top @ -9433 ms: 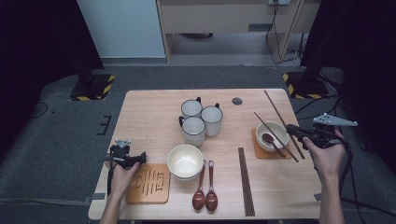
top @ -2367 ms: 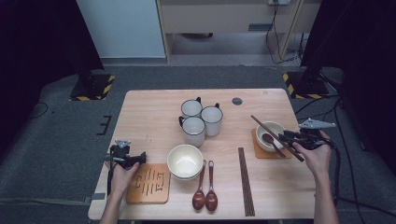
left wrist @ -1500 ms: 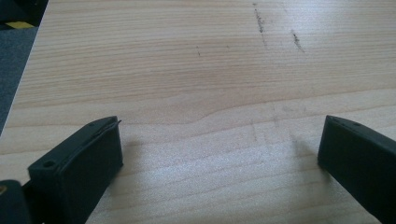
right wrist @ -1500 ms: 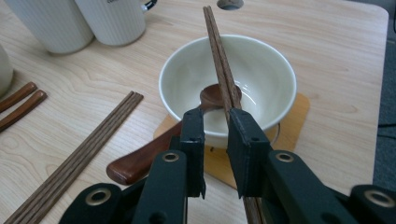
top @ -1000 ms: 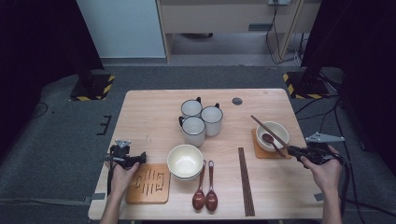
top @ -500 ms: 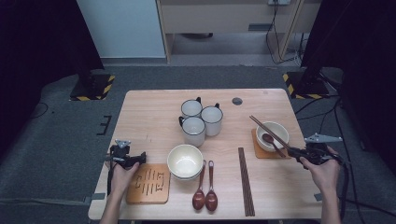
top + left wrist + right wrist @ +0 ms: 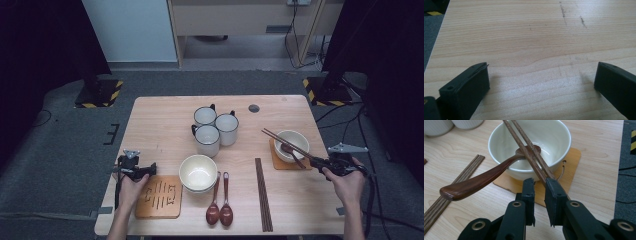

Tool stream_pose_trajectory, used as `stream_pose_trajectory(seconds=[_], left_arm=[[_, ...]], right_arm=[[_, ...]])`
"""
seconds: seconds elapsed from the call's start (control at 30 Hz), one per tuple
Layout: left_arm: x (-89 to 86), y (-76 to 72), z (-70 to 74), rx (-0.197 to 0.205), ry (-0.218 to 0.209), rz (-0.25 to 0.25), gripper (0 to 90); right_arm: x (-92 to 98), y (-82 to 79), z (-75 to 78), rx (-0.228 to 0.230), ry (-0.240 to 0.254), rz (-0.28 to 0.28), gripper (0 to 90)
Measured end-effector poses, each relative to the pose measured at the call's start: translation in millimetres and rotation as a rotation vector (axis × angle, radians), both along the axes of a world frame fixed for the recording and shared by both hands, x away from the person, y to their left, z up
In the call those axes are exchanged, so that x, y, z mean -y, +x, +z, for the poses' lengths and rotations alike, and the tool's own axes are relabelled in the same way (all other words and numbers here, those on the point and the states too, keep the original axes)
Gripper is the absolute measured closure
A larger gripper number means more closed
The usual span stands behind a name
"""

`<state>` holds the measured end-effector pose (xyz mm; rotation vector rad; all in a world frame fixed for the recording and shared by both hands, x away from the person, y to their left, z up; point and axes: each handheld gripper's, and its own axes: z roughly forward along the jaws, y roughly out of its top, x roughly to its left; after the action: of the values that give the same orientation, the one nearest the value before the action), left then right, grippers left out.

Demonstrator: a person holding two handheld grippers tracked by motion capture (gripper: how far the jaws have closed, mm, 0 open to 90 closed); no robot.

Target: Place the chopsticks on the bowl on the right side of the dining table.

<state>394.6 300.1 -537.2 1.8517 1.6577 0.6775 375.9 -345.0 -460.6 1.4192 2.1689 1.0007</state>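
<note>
A pair of brown chopsticks (image 7: 287, 143) (image 7: 529, 150) lies slanted across the white bowl (image 7: 300, 140) (image 7: 559, 150) on its orange coaster (image 7: 276, 161) (image 7: 571, 160). A dark wooden spoon (image 7: 481, 181) rests in the bowl with its handle over the rim. My right gripper (image 7: 320, 161) (image 7: 539, 182) sits at the chopsticks' near ends. Its jaws have just been opening and stand a little apart, with the stick ends at the tips. My left gripper (image 7: 136, 169) (image 7: 542, 72) rests wide open on bare table at the front left, nothing between its jaws.
Three white mugs (image 7: 215, 127) stand at the table's middle back. In front of them are a cream bowl (image 7: 198, 172), two dark spoons (image 7: 220, 200) and a second chopstick pair (image 7: 263, 195) (image 7: 454, 185). A slotted wooden coaster (image 7: 159, 196) lies by my left hand.
The chopsticks went from held above the bowl to lying across its rim, and the right hand drew back slightly. The left gripper has not moved.
</note>
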Motion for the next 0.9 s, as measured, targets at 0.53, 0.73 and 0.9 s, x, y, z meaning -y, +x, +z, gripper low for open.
stream_pose_trajectory(seconds=[0.53,0.73,0.9], left_arm=[[0.0,0.0,0.0,0.0,0.0,0.0,0.0],[0.0,0.0,0.0,0.0,0.0,0.0,0.0],[0.0,0.0,0.0,0.0,0.0,0.0,0.0]], right_arm=[[4.8,1.4,-2.3,0.029,0.022,-0.044,75.1],[5.5,1.9,-3.4,0.032,0.023,-0.056,74.0],[6.8,2.5,-3.7,0.042,0.027,-0.067,73.1]])
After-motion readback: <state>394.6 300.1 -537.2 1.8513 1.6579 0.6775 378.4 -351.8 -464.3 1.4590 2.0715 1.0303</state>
